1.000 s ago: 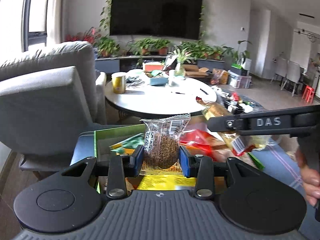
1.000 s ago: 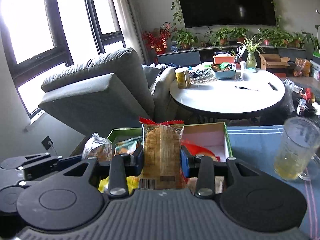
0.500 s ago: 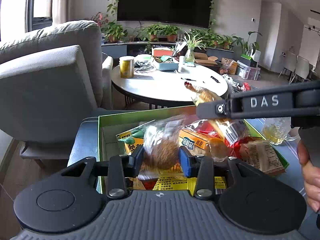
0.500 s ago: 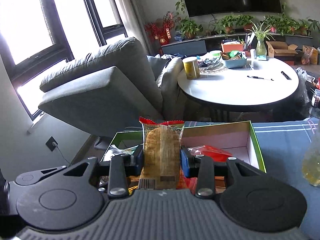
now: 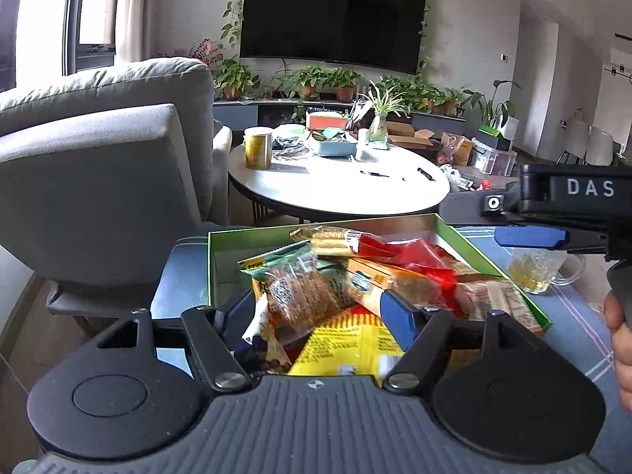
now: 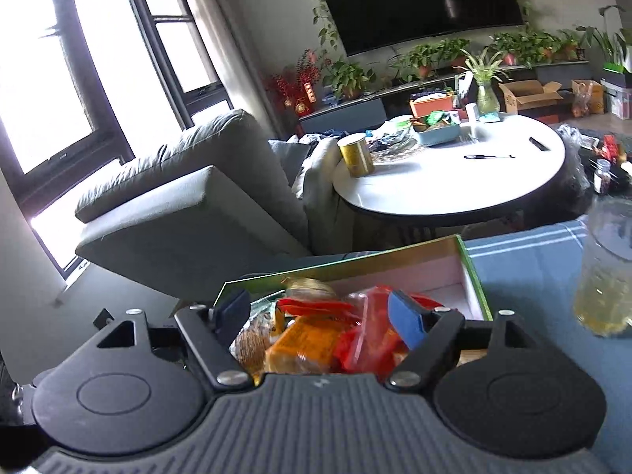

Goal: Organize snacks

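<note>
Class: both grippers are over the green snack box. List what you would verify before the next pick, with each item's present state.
1. Left gripper open, holding nothing: ok.
2. Right gripper open, holding nothing: ok.
3. Clear packet of brown snack lies inside the green box: ok.
4. Snacks neatly arranged: not ok, they overlap in a heap.
5. Glass mug stands clear of the box: ok.
6. More snacks left outside the box: cannot tell.
</note>
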The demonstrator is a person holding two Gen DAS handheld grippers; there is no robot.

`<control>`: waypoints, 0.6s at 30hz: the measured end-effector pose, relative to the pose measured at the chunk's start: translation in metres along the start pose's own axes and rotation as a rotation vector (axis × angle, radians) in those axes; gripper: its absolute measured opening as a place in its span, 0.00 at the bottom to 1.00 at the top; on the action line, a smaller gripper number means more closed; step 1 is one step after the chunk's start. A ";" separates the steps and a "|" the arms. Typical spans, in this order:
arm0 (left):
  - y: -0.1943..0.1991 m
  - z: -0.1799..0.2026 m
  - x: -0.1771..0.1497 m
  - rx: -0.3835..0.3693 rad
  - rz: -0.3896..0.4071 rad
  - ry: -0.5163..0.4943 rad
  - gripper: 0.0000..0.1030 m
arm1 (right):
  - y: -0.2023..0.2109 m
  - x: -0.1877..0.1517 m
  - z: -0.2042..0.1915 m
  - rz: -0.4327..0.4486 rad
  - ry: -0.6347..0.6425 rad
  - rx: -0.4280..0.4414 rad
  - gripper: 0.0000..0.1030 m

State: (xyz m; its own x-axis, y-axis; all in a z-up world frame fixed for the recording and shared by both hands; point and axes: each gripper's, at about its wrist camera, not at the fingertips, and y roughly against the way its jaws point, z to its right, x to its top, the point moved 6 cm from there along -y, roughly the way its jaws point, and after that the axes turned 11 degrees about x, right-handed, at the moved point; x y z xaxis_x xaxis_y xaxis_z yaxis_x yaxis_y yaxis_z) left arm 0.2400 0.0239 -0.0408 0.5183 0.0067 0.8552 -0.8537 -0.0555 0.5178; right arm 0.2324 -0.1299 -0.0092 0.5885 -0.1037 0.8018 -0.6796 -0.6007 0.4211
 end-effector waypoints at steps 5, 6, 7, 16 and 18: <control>0.025 0.009 0.000 0.002 0.045 -0.021 0.69 | 0.023 -0.008 -0.009 0.021 0.032 -0.011 0.62; 0.031 0.011 0.000 0.003 0.055 -0.024 0.70 | 0.027 -0.010 -0.011 0.024 0.047 -0.018 0.62; 0.037 0.012 -0.001 0.006 0.066 -0.028 0.73 | 0.032 -0.012 -0.014 0.027 0.062 -0.026 0.62; 0.086 0.023 -0.015 0.050 0.094 -0.029 0.82 | 0.072 -0.032 -0.033 0.054 0.127 -0.029 0.62; 0.097 0.025 -0.018 0.058 0.101 -0.032 0.83 | 0.082 -0.038 -0.035 0.060 0.130 -0.030 0.62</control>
State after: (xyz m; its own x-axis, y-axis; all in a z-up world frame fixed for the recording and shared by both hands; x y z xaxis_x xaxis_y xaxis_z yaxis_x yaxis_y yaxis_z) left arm 0.1490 -0.0064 -0.0070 0.4316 -0.0336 0.9015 -0.8979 -0.1118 0.4257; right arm 0.1391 -0.1471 0.0099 0.4862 -0.0338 0.8732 -0.7255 -0.5726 0.3818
